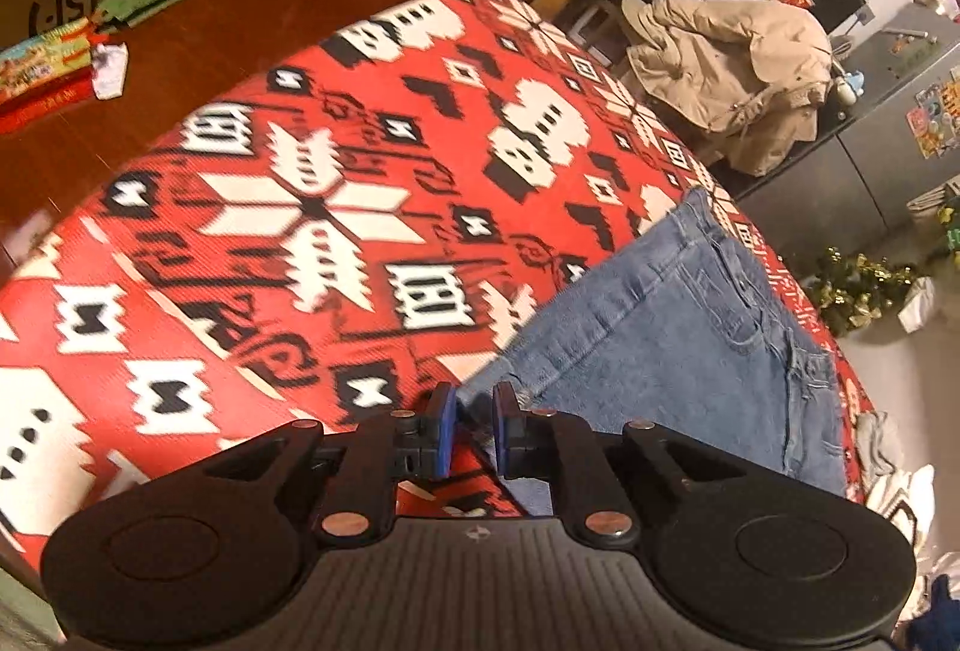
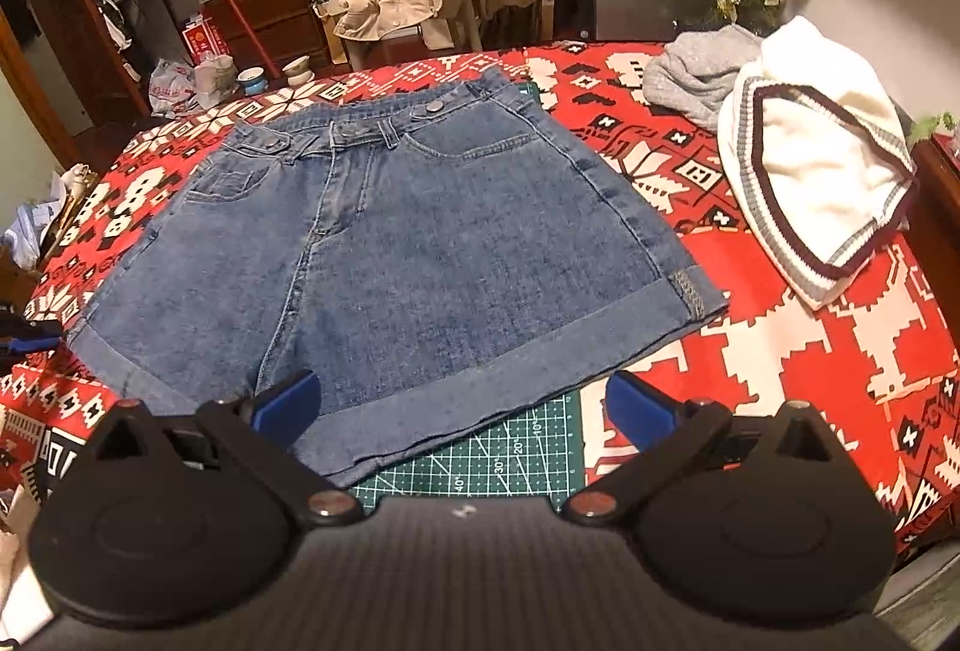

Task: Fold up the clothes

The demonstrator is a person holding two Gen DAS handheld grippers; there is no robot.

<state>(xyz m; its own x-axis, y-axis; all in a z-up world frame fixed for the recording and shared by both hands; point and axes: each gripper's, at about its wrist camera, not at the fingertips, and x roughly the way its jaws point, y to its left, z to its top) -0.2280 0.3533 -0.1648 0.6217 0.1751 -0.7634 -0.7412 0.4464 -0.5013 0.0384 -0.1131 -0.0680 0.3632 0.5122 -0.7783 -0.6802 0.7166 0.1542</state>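
While the denim shorts [image 2: 384, 243] lie flat on the red patterned blanket [image 2: 810, 351], the right gripper [image 2: 462, 405] hangs wide open over their cuffed hem; the left gripper [image 1: 474, 414], nearly closed, has the shorts' corner between its blue pads [image 1: 443, 426].

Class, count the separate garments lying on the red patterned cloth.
3: denim shorts spread at centre, white knit vest at right, grey garment bunched behind it. Others may lie hidden or out of frame.
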